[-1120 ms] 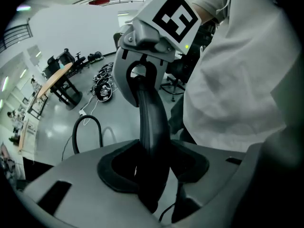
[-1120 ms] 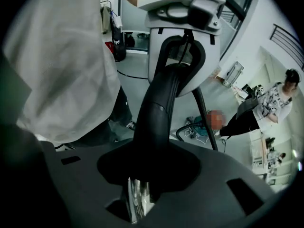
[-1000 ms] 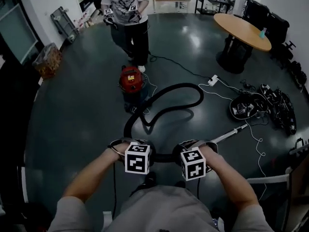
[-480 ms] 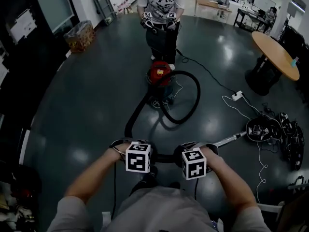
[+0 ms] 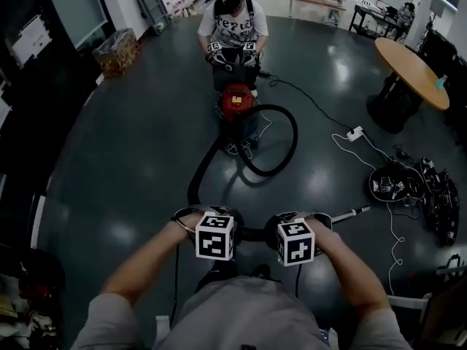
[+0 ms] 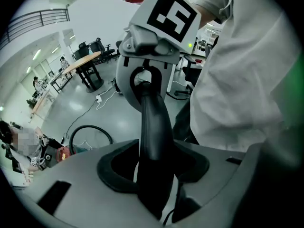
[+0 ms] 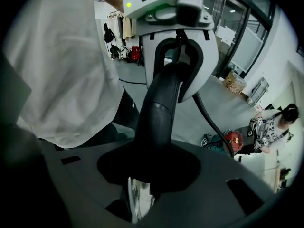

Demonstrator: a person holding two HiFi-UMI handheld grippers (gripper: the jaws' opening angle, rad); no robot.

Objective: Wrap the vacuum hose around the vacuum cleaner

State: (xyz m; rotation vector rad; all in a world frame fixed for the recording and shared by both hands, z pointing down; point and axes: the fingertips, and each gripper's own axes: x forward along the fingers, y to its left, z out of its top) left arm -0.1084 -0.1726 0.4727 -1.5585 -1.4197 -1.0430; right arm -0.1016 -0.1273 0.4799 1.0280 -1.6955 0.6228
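Observation:
The red vacuum cleaner stands on the dark floor far ahead of me. Its black hose makes a loop to the right of it, then runs down the left side to my hands. My left gripper and right gripper face each other close to my body. Each is shut on the hose's rigid black end tube. In the left gripper view the tube passes between the jaws toward the right gripper. The right gripper view shows the same tube. A metal wand sticks out to the right.
Another person bends over the vacuum from behind with their own grippers. A round wooden table stands at the right. A white power strip with cords and a heap of black gear lie on the right floor. A bin is far left.
My head view has swung, so the vacuum sits more central and farther up. The other person now leans down over it. The hose loop has drawn tighter. Both grippers keep their hold.

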